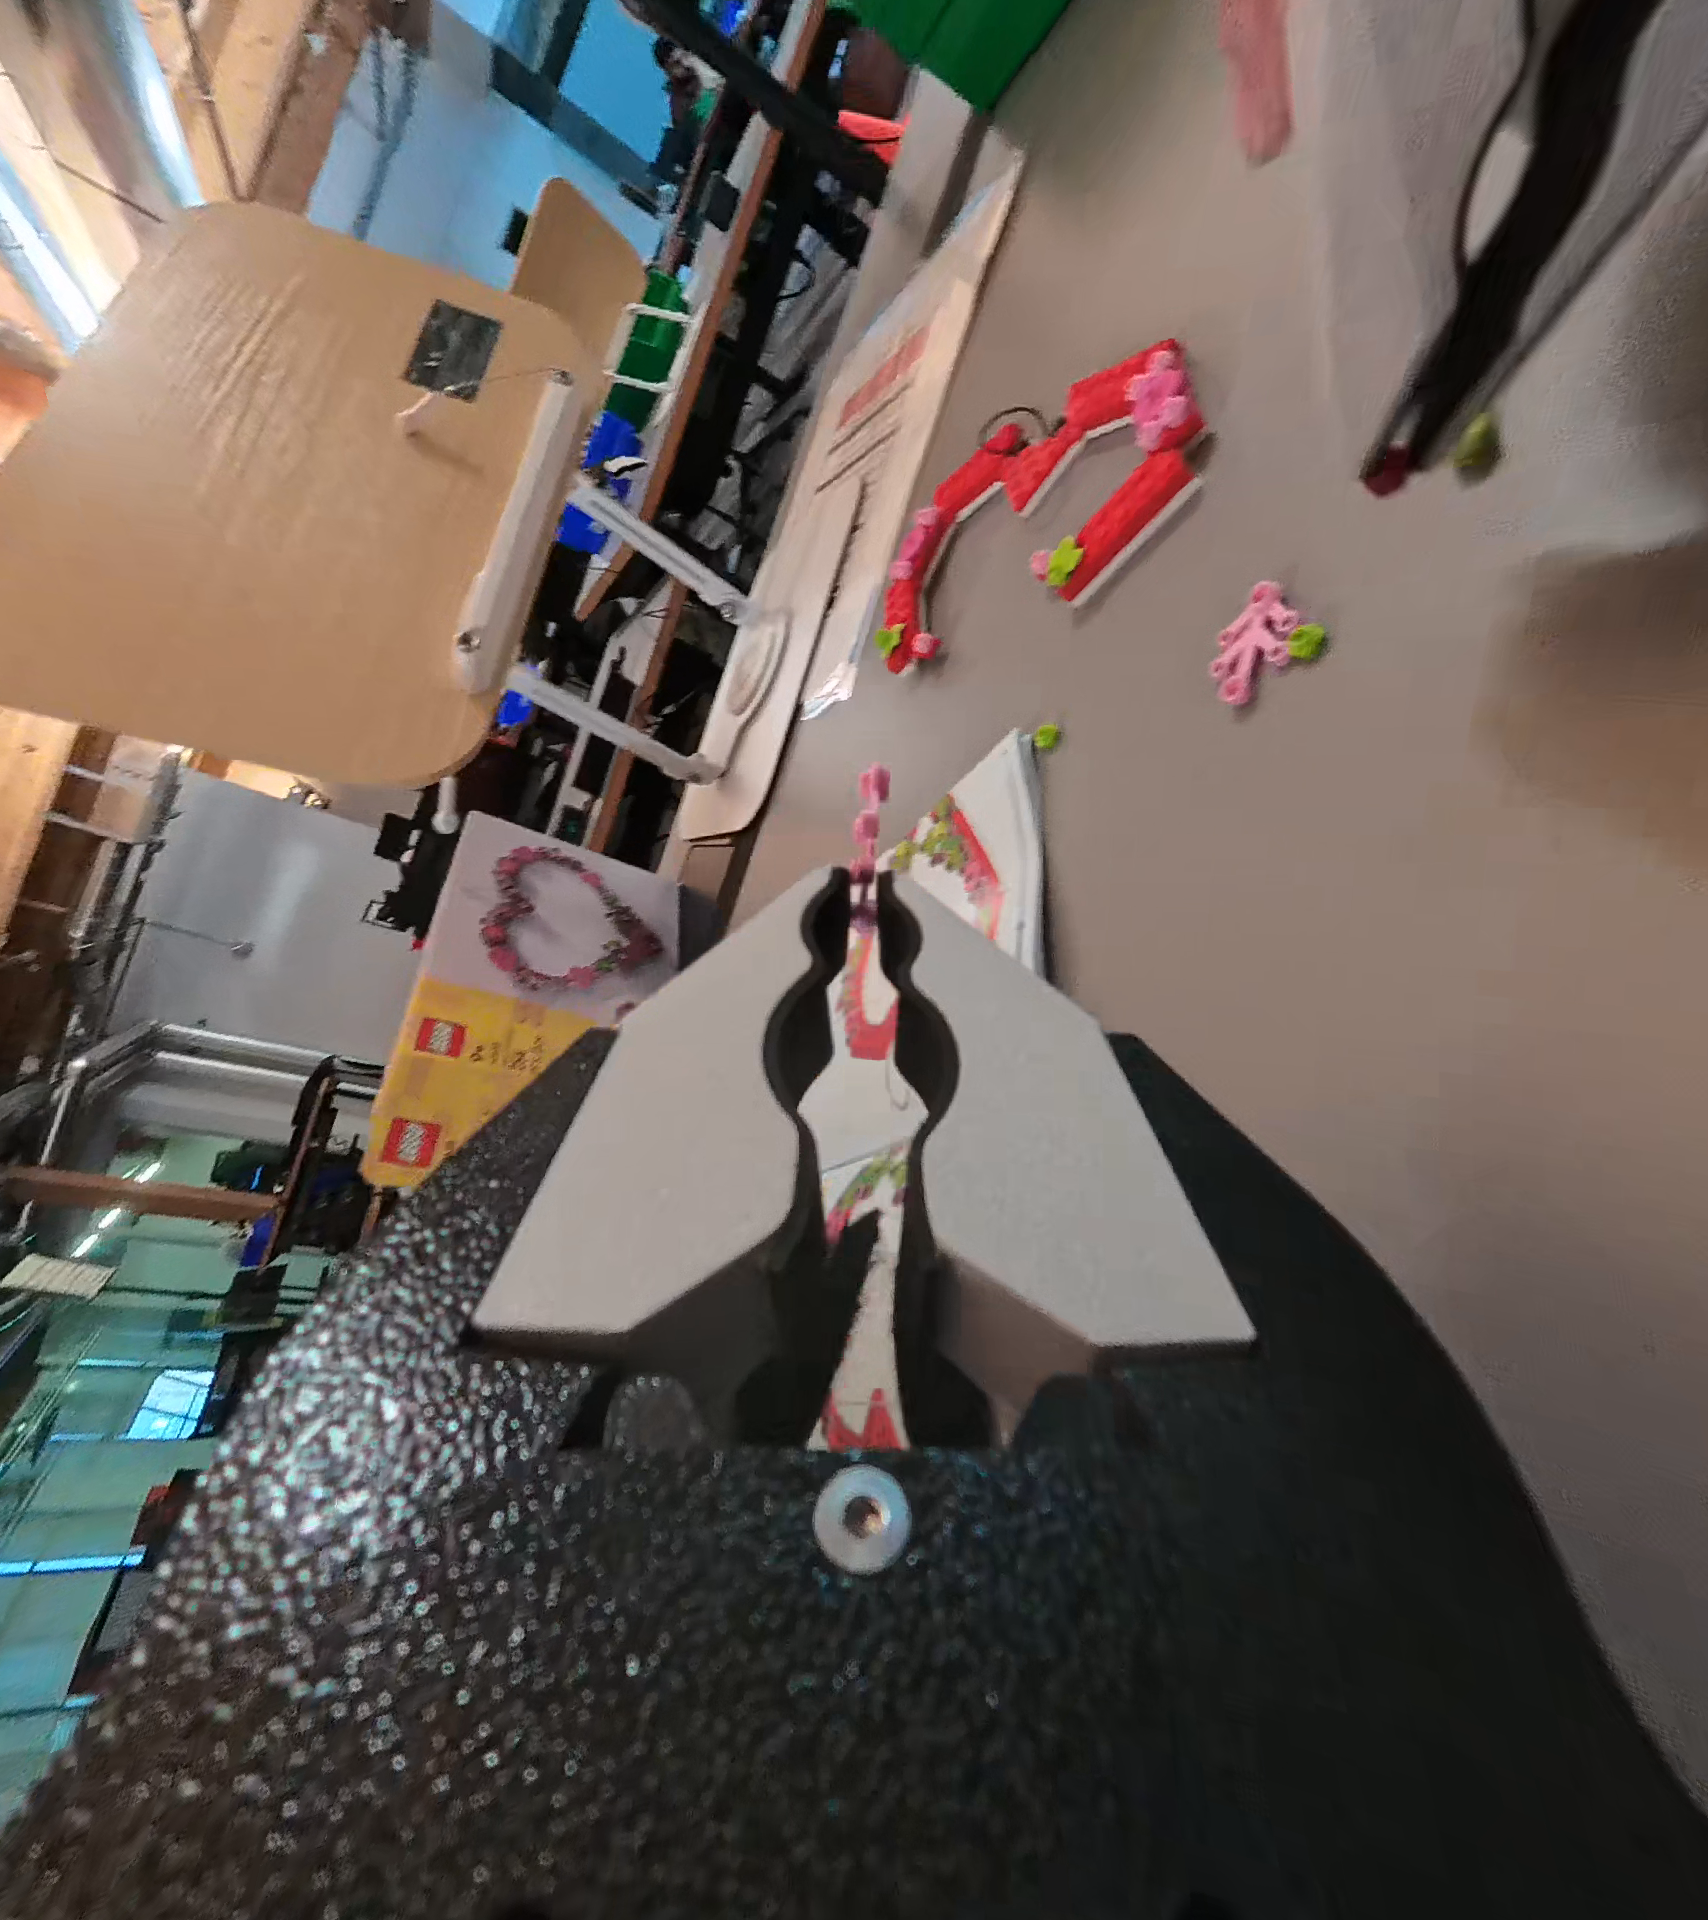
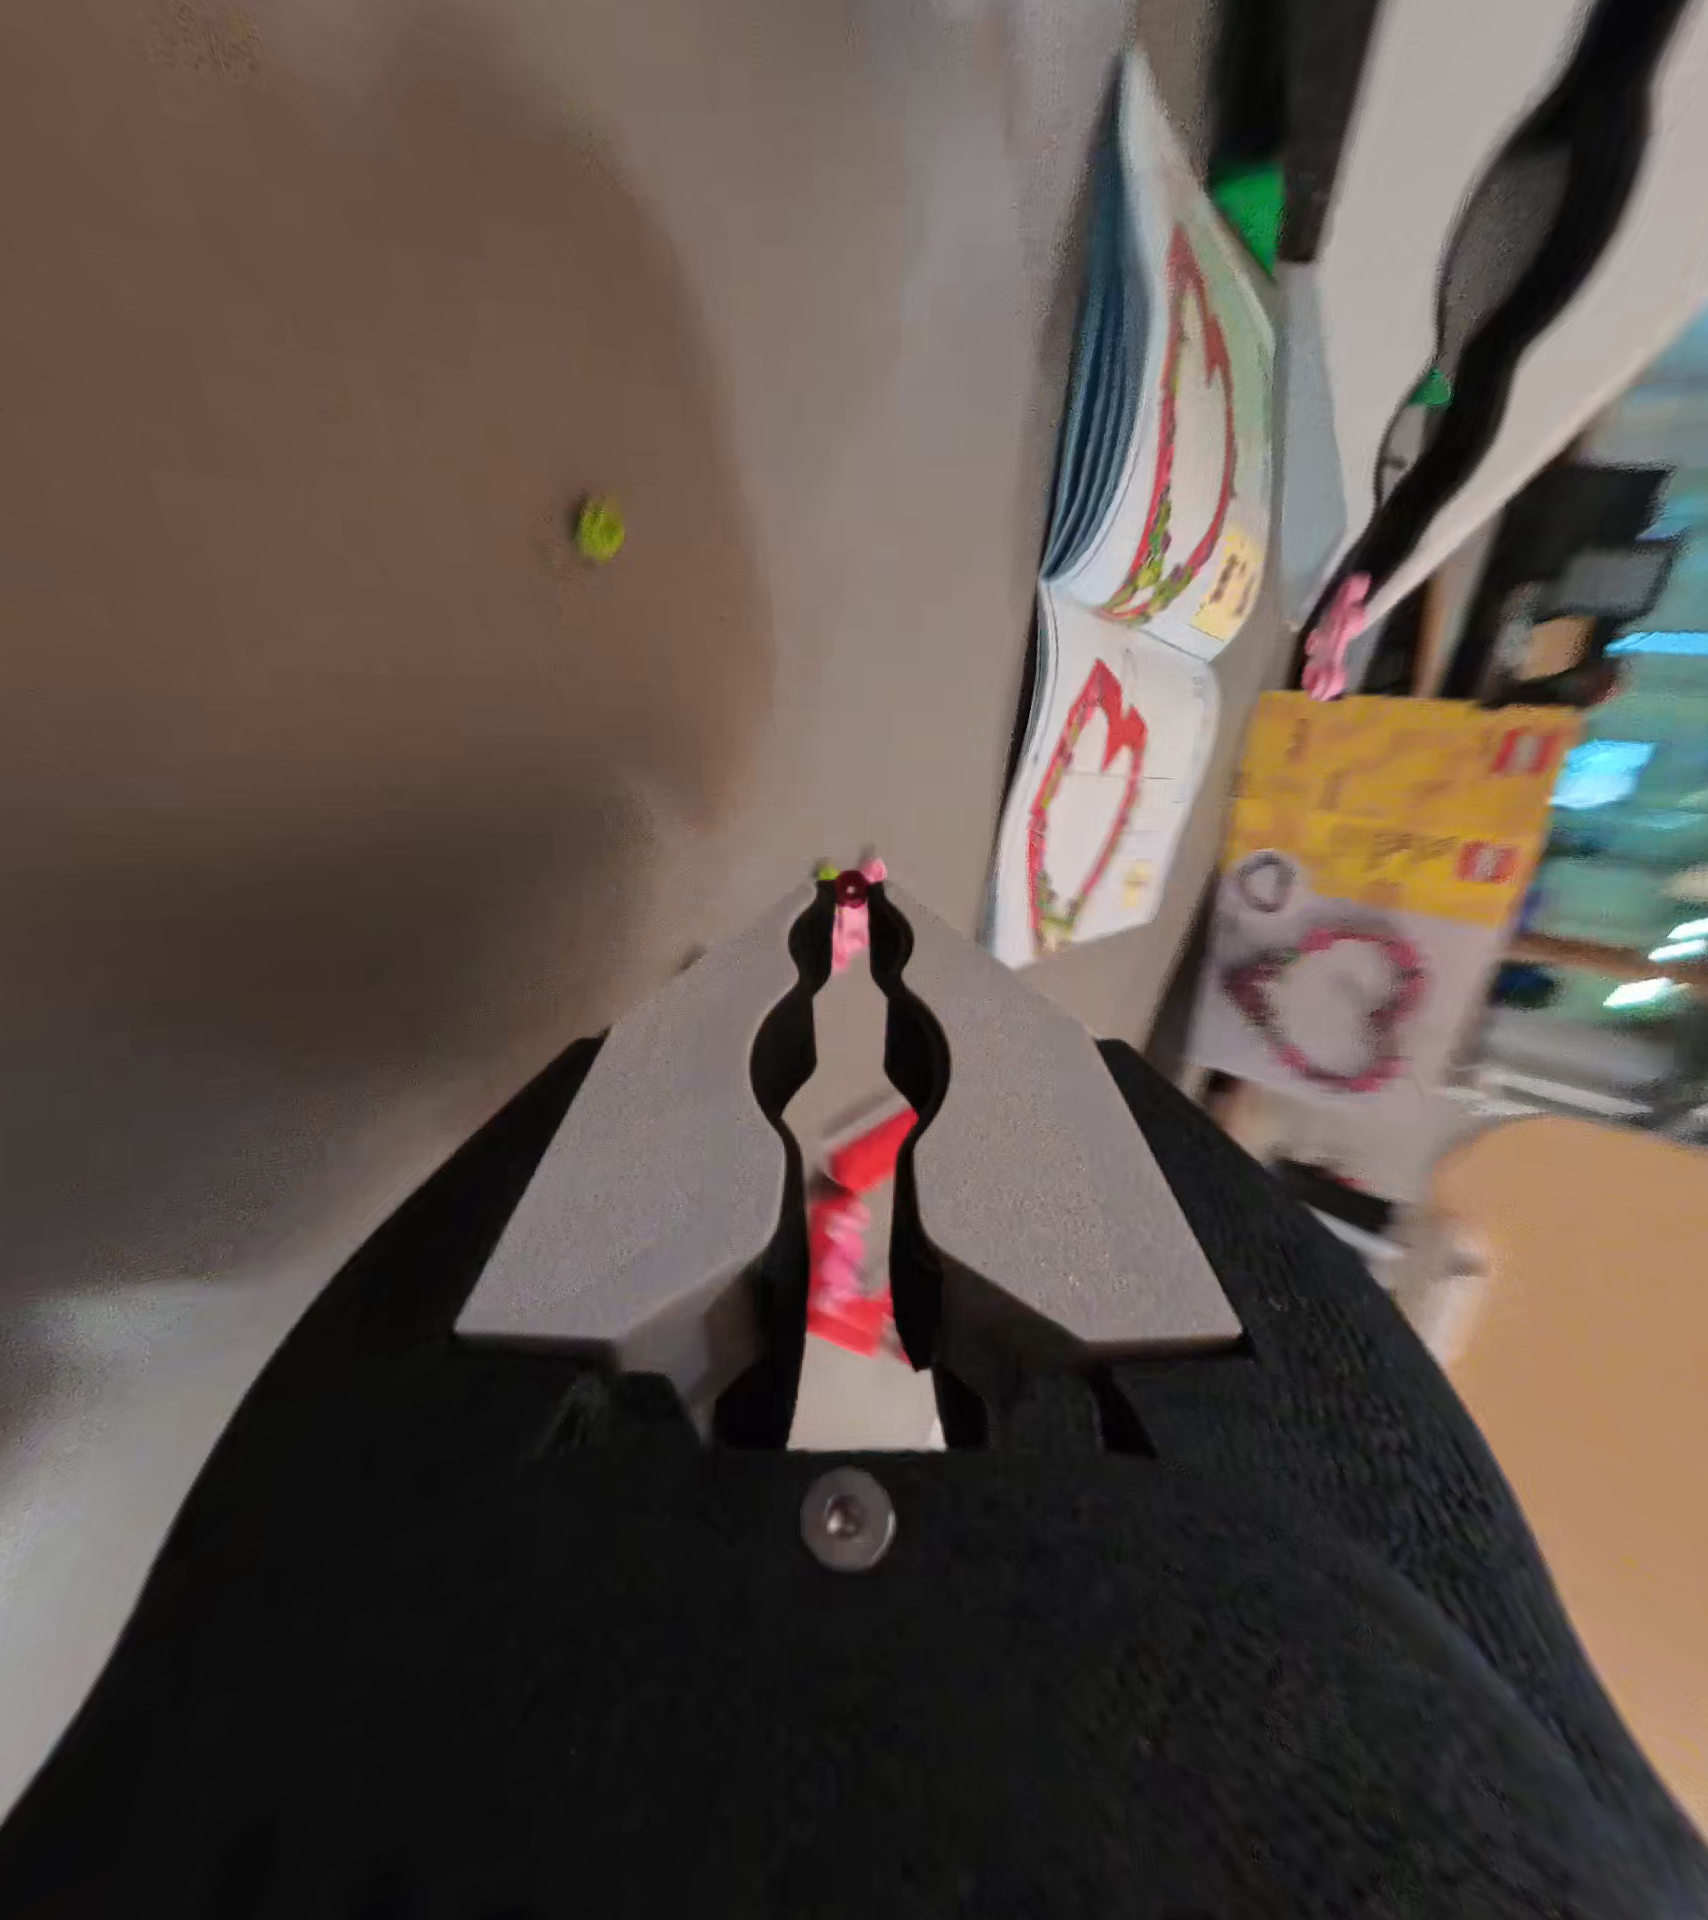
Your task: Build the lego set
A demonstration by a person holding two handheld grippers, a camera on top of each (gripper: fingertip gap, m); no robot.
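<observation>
My left gripper (image 1: 862, 883) is shut on a pink flower stem piece (image 1: 871, 808) that sticks out past the tips, held above the table. My right gripper (image 2: 852, 885) is shut on a small pink flower piece (image 2: 848, 925) with a dark red stud and a lime bit at its tip. The red heart frame (image 1: 1058, 488), in two curved halves with pink flowers and lime leaves, lies on the grey table (image 1: 1349, 1039). It shows blurred between my right fingers (image 2: 855, 1236). A loose pink stem with a lime leaf (image 1: 1260, 644) lies nearby.
The open instruction booklet (image 1: 995, 862) (image 2: 1141, 582) lies on the table beside the yellow set box (image 1: 507, 997) (image 2: 1369, 862). A lime stud (image 2: 601, 528) and another (image 1: 1045, 736) lie loose. The other gripper (image 1: 1556, 260) (image 2: 1515, 343) shows far off. A wooden chair (image 1: 237, 488) stands beyond the table edge.
</observation>
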